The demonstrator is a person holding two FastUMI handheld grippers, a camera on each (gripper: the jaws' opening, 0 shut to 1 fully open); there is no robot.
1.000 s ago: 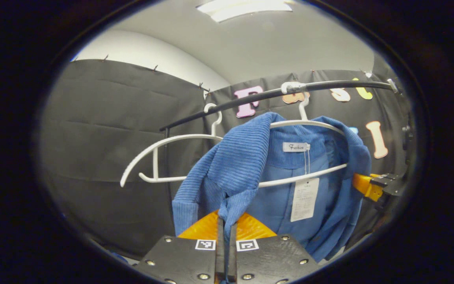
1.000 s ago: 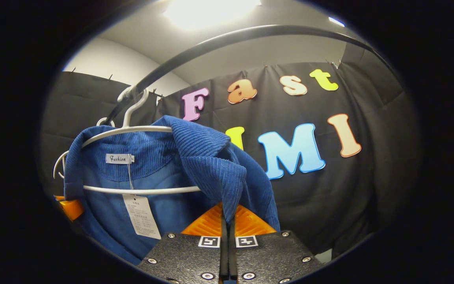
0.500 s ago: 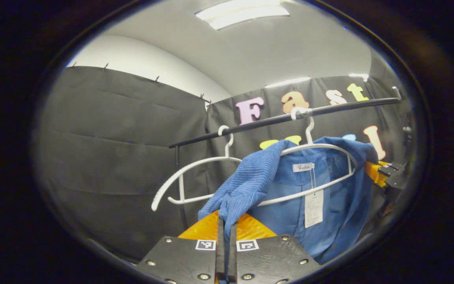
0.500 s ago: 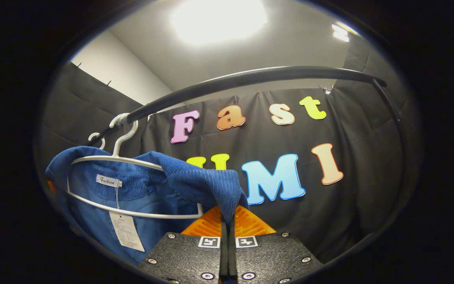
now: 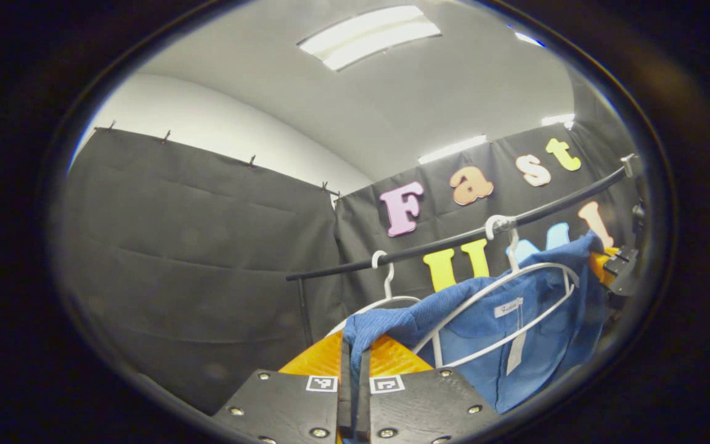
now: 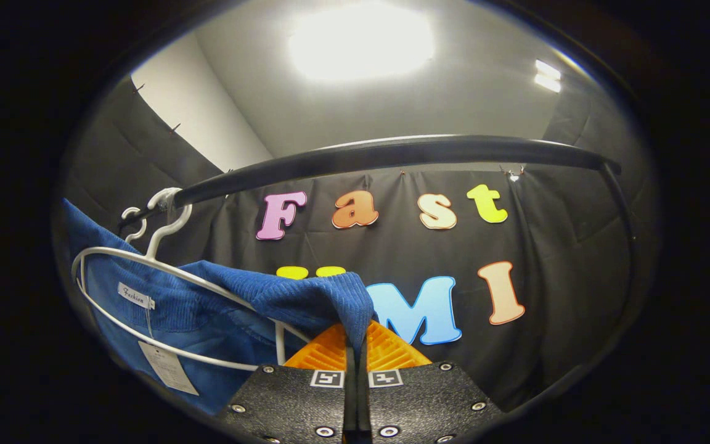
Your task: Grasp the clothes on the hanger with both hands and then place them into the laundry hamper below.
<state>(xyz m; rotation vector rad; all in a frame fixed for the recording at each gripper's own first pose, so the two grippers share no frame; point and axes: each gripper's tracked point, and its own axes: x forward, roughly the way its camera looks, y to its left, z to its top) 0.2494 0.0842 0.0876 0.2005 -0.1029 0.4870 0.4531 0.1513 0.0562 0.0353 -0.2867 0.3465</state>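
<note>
Blue ribbed sweater (image 5: 515,333) stretched off white hanger (image 6: 164,290); both grippers' jaws pinch its shoulders.

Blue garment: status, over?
Both jaws shut on blue garment, one shoulder each. White hanger inside it hooked on black rail. Hamper unseen.

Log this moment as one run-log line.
left gripper: shut on sweater | right gripper: shut on sweater | hanger: on rail, sweater partly off | hamper: not reached
</note>
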